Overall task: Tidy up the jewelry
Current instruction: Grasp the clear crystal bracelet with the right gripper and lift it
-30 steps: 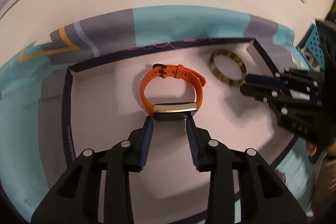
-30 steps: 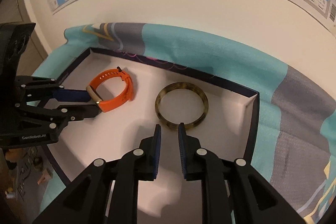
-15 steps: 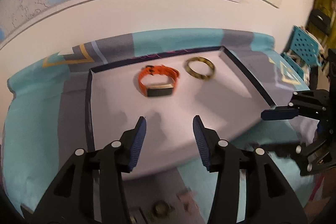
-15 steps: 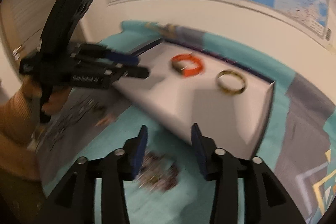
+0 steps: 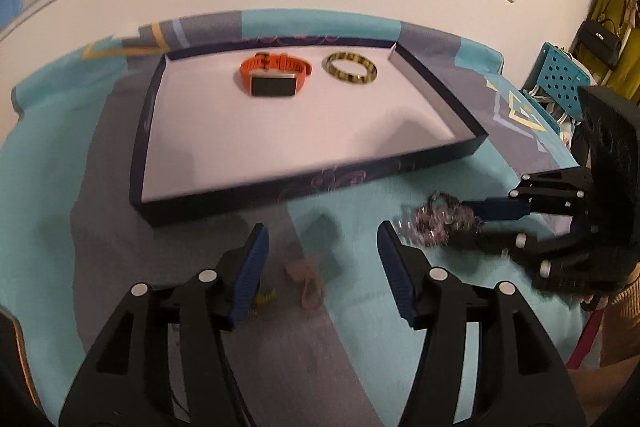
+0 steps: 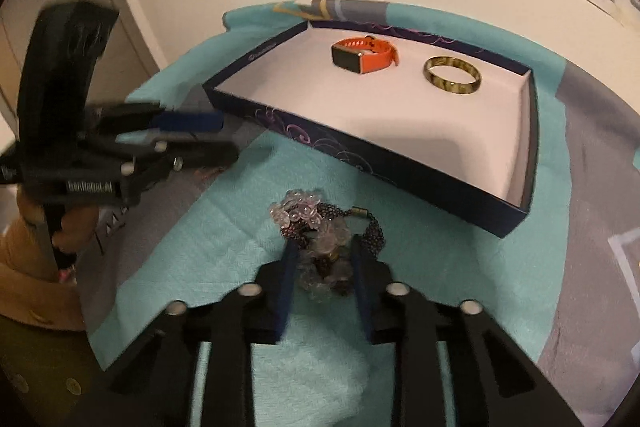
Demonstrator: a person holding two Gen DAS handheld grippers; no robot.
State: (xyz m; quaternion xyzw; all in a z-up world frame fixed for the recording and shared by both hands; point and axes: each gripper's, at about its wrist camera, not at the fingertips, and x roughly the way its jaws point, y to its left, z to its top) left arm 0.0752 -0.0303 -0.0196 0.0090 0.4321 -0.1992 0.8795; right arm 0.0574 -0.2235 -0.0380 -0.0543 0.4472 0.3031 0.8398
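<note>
An orange watch [image 5: 276,77] and a mottled yellow bangle [image 5: 352,73] lie at the far side of the white-lined, dark blue tray [image 5: 144,155]. My left gripper [image 5: 322,229] hangs over the cloth in front of the tray, its jaws opening. Nothing is pressed between them; a small pinkish piece [image 5: 306,283] lies on the cloth below. My right gripper [image 6: 324,246] is closing on a heap of clear and dark red beaded bracelets [image 6: 308,215] on the teal cloth. The beads fill the gap between its pads. That heap [image 5: 436,223] also shows in the left wrist view.
A small yellow item [image 5: 264,297] lies by my left finger. The teal and grey cloth [image 6: 224,251] covers the table. A wall with a map stands behind the tray. A blue perforated chair [image 5: 560,79] is at the far right. A person's sleeve [image 6: 24,291] is at the left.
Both grippers have drawn back from the tray to the cloth in front of it. The left let go of the orange watch and widened. The right widened, then closed around the beads.
</note>
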